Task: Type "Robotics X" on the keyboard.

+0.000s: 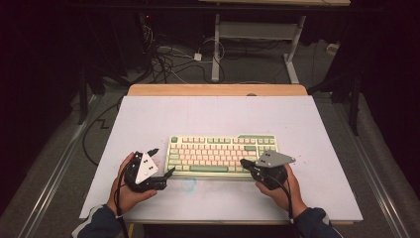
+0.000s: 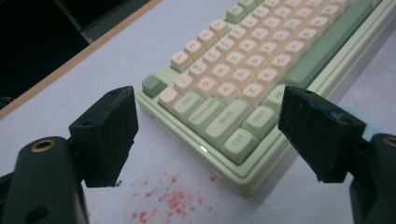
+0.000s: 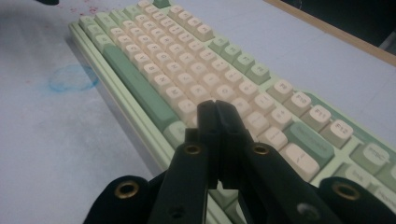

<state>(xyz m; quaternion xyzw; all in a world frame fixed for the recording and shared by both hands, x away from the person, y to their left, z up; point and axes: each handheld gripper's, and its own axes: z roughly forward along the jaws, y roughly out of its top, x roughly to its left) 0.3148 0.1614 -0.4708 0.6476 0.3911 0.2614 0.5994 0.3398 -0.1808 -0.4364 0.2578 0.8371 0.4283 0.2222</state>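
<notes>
Black right tool (image 3: 215,108) shut over keyboard (image 3: 196,70), empty.

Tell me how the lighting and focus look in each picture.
High view: table evenly lit, dark surroundings. Left gripper view: keyboard fairly sharp, a small glare spot on its front edge, near tongs soft. Right gripper view: dim, far keys blurred, shut tongs dark.

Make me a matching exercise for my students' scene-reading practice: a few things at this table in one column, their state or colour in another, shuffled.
Things:
1. left tongs
2. right tongs
3. space bar
4. smudge by the keyboard's near edge

States or colours:
A. shut, nothing between the jaws
B. blue ring on the table sheet
C. open wide at the keyboard's corner
D. long and green

Pairs: 1-C, 2-A, 3-D, 4-B
</notes>
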